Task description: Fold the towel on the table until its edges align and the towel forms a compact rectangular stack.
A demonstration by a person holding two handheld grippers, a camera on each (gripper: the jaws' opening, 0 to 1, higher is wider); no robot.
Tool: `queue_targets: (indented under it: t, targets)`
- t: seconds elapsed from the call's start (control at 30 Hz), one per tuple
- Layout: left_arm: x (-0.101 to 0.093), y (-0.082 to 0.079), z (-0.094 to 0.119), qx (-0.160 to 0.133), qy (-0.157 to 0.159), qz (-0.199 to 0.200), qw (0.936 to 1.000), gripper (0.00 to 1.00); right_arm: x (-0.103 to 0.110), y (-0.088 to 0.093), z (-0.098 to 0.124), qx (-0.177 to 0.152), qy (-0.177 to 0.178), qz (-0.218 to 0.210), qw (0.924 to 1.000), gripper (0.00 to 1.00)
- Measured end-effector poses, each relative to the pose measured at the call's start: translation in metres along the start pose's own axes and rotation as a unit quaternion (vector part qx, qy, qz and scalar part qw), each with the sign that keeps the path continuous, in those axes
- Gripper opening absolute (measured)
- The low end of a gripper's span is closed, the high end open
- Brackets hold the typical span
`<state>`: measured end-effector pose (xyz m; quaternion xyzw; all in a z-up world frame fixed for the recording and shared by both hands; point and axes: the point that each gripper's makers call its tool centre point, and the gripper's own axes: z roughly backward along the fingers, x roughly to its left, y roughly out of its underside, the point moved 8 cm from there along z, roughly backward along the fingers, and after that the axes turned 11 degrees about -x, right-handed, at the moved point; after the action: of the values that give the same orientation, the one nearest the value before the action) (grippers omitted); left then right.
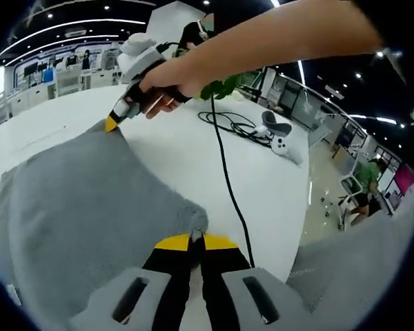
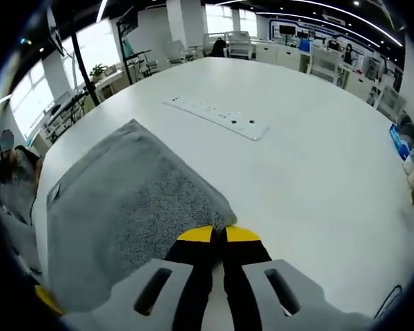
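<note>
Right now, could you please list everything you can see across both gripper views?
towel: one, grey, spread on the table, a corner pinched by each gripper
table: one, white, round-edged, under the towel
power strip: one, white, flat on the table beyond the towel
cable: one, black, running across the table
controller: one, white, near the table's edge, by coiled black cable
plant: one, green, behind the arm
left hand-held gripper: one, yellow-tipped, black and grey, shut on a towel corner
right hand-held gripper: one, yellow-tipped, shut on another corner
hand: one, gripping the right hand-held gripper
</note>
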<state>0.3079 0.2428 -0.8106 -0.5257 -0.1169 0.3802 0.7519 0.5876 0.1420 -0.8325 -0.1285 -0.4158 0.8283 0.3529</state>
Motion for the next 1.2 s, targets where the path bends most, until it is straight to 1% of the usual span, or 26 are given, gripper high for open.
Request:
queue_targets:
  t: [0.03, 0.07, 0.13, 0.23, 0.4, 0.53, 0.73, 0.83, 0.97, 1.1, 1.13, 1.2]
  targets:
    - [-0.002, -0.002, 0.001, -0.004, 0.002, -0.001, 1.0000, 0.04, 0.001, -0.002, 0.006, 0.002, 0.003, 0.002, 1.0000, 0.01]
    - [-0.004, -0.006, 0.002, -0.011, 0.005, -0.006, 0.9999, 0.04, 0.002, -0.003, 0.008, 0.002, 0.004, 0.004, 1.0000, 0.01]
    - [-0.006, -0.010, 0.003, -0.014, 0.007, -0.008, 0.9998, 0.04, 0.000, -0.007, 0.011, 0.005, 0.006, 0.006, 1.0000, 0.01]
    - [-0.010, -0.019, 0.003, -0.029, 0.014, -0.011, 0.9994, 0.04, -0.001, -0.013, 0.024, 0.010, 0.014, 0.015, 0.9997, 0.01]
    - [-0.016, -0.033, 0.006, -0.058, 0.022, -0.030, 0.9976, 0.04, -0.001, -0.024, 0.042, 0.008, 0.029, -0.006, 0.9995, 0.01]
    - [-0.012, -0.044, 0.014, -0.078, 0.020, -0.033, 0.9962, 0.04, -0.005, -0.036, 0.044, 0.004, 0.036, -0.007, 0.9993, 0.01]
    - [-0.008, -0.055, 0.028, -0.100, 0.016, -0.040, 0.9941, 0.04, 0.003, -0.060, 0.050, -0.007, 0.046, -0.012, 0.9988, 0.01]
    - [-0.003, -0.059, 0.034, -0.109, 0.011, -0.041, 0.9931, 0.04, 0.012, -0.068, 0.050, -0.009, 0.050, -0.018, 0.9986, 0.01]
    - [0.001, -0.063, 0.046, -0.123, 0.003, -0.045, 0.9913, 0.04, 0.018, -0.075, 0.049, -0.009, 0.054, -0.027, 0.9981, 0.01]
    - [0.007, -0.063, 0.054, -0.129, -0.001, -0.039, 0.9909, 0.04, 0.024, -0.082, 0.048, -0.010, 0.063, -0.037, 0.9973, 0.01]
    - [0.009, -0.063, 0.057, -0.130, -0.002, -0.038, 0.9908, 0.04, 0.032, -0.085, 0.051, -0.011, 0.070, -0.041, 0.9966, 0.01]
    - [0.013, -0.063, 0.062, -0.135, -0.005, -0.040, 0.9900, 0.04, 0.034, -0.089, 0.048, -0.016, 0.073, -0.047, 0.9961, 0.01]
